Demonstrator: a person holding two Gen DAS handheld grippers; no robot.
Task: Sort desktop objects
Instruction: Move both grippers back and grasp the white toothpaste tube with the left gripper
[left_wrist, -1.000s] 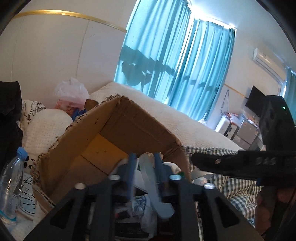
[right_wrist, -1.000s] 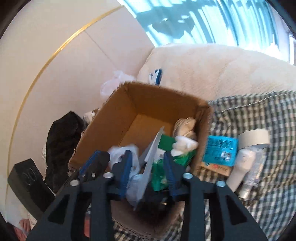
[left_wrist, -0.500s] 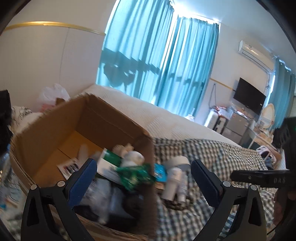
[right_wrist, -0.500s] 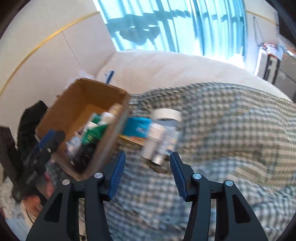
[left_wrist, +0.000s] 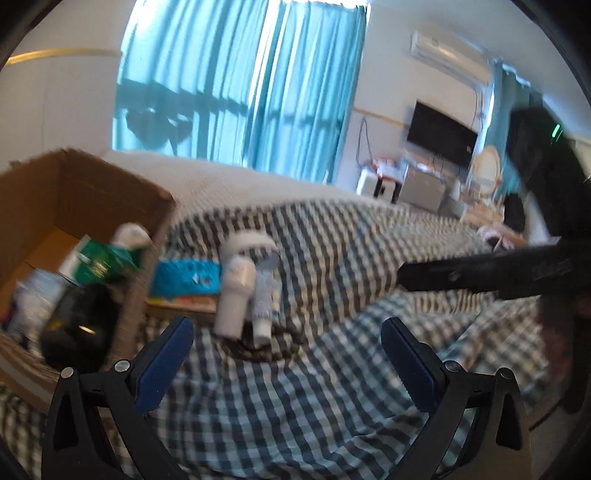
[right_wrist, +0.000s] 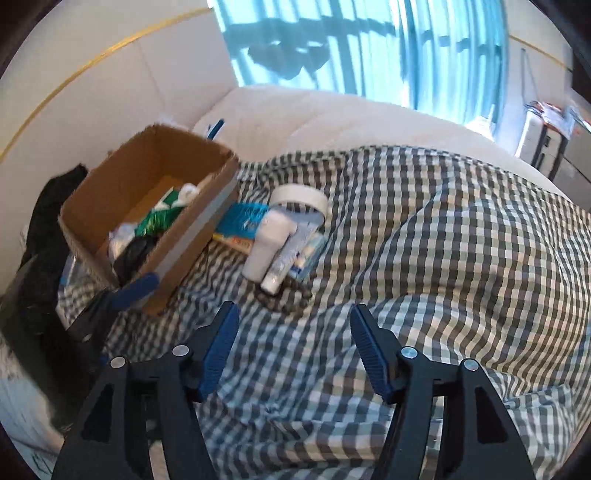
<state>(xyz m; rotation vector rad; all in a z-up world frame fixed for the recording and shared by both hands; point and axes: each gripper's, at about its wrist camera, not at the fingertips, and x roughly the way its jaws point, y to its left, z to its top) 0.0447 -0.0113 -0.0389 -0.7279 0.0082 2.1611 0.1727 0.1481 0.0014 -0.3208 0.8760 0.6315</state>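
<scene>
The left gripper (left_wrist: 286, 356) and the right gripper (right_wrist: 293, 341) both hang over the checked blanket (right_wrist: 443, 240) with their jaws wide apart and nothing in them. A white bottle (right_wrist: 267, 242), a tube (right_wrist: 286, 258) and a roll of tape (right_wrist: 299, 195) lie just beside the cardboard box (right_wrist: 201, 225). The things piled in the box are blurry, and the writing on them is too fuzzy to read.

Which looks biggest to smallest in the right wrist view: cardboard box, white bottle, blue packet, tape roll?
1. cardboard box
2. and 3. blue packet and tape roll: partly hidden, too alike to rank
4. white bottle, only slightly smaller
</scene>
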